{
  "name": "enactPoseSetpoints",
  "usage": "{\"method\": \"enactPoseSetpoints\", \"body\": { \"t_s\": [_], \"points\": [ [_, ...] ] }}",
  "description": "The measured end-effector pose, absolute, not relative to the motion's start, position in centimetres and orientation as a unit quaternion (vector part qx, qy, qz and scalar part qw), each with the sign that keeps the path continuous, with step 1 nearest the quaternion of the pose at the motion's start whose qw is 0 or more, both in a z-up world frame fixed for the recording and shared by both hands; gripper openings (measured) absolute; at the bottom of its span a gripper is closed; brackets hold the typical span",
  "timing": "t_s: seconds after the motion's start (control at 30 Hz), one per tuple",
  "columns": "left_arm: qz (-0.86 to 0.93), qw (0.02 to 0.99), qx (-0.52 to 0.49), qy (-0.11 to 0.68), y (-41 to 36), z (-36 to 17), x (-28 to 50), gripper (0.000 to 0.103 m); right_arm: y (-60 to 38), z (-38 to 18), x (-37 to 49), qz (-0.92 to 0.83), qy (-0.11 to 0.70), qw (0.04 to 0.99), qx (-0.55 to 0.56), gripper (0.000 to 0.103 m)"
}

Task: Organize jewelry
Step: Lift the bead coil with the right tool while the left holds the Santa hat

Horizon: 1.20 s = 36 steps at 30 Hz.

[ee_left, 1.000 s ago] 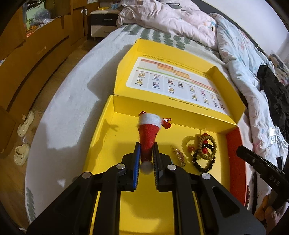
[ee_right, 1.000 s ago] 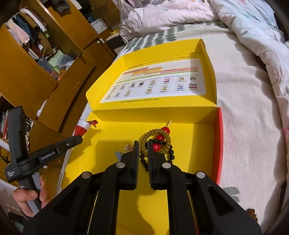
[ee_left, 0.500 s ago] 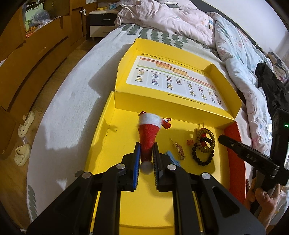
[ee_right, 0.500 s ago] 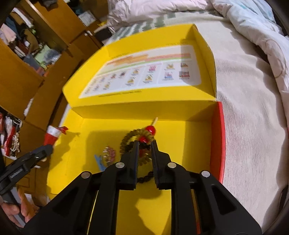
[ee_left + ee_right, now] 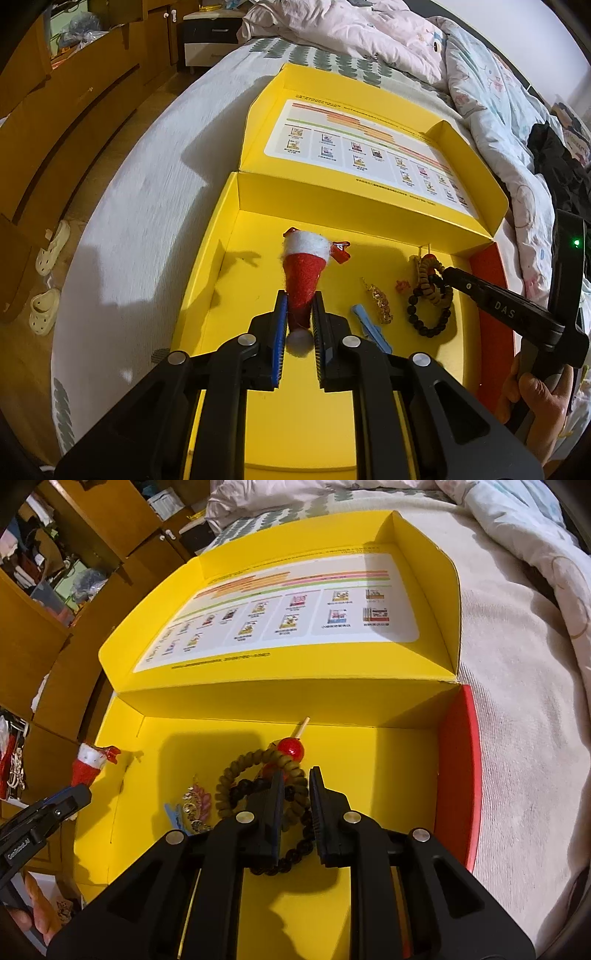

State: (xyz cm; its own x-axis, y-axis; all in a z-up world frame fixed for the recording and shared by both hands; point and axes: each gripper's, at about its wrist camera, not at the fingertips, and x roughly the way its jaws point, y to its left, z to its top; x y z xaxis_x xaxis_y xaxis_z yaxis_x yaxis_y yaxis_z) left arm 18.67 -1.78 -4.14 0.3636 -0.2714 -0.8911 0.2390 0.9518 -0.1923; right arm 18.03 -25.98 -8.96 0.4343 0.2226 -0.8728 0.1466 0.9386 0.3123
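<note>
Bedding is seen beneath everything: a pale bedspread [image 5: 147, 192] carries an open yellow box [image 5: 229, 236], whose lid lies folded back beyond it with a printed chart [image 5: 280, 616] inside. Wooden cabinets [image 5: 66, 96] are seen to the left of the box, and 2 pale sandals [image 5: 44, 306] lie on the floor on that side.

Inside the box, toward its left part, a red felt Santa hat clip [image 5: 304, 269] is gripped by the left gripper [image 5: 299, 321]; its jaws are closed narrowly on the tapering end of the hat, and the white pompom sits between the fingers behind the tips. Right of the hat, on the box floor, a blue hair clip [image 5: 369, 325] is laid, just beside a gold ornament [image 5: 380, 302]. Further right, a black bead bracelet [image 5: 428, 314] and a brown coil hair tie [image 5: 255, 779] are overlapped, with a red bead on a stick [image 5: 291, 748] at their far side, near the back wall of the box.

The right gripper [image 5: 295, 794] is positioned over this cluster with its jaws slightly parted around the coil and beads; whether anything is actually pinched cannot be told. The red right wall [image 5: 458, 775] of the box is seen beyond it.
</note>
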Motion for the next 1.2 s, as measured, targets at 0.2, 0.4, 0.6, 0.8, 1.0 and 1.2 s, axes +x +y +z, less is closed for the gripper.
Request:
{"method": "enactPoseSetpoints", "body": {
  "t_s": [0.2, 0.4, 0.6, 0.8, 1.0, 1.2],
  "points": [
    [-0.154, 0.824, -0.013, 0.544, -1.9, -4.2, 18.8, 0.013, -26.1, -9.2, 18.2, 0.032, 0.534, 0.825, 0.184, 0.020],
    [-0.155, 0.825, -0.014, 0.544, -2.0, -4.3, 18.7, 0.013, -25.9, -9.5, 18.3, 0.041, 0.531, 0.825, 0.189, 0.020],
    [-0.156, 0.824, -0.015, 0.544, -2.1, -4.3, 18.7, 0.013, -25.6, -9.4, 18.3, 0.059, 0.526, 0.826, 0.196, 0.012],
    [-0.157, 0.825, -0.017, 0.543, -2.1, -4.2, 18.6, 0.013, -25.4, -9.0, 18.1, 0.071, 0.518, 0.827, 0.205, 0.011],
    [-0.160, 0.826, -0.022, 0.540, -1.9, -3.8, 18.6, 0.013, -25.8, -6.9, 17.1, 0.078, 0.499, 0.836, 0.215, 0.010],
    [-0.166, 0.829, -0.022, 0.533, -1.6, -2.5, 17.8, 0.013, -25.7, -4.0, 15.7, 0.099, 0.484, 0.840, 0.225, 0.010]
  ]
}}
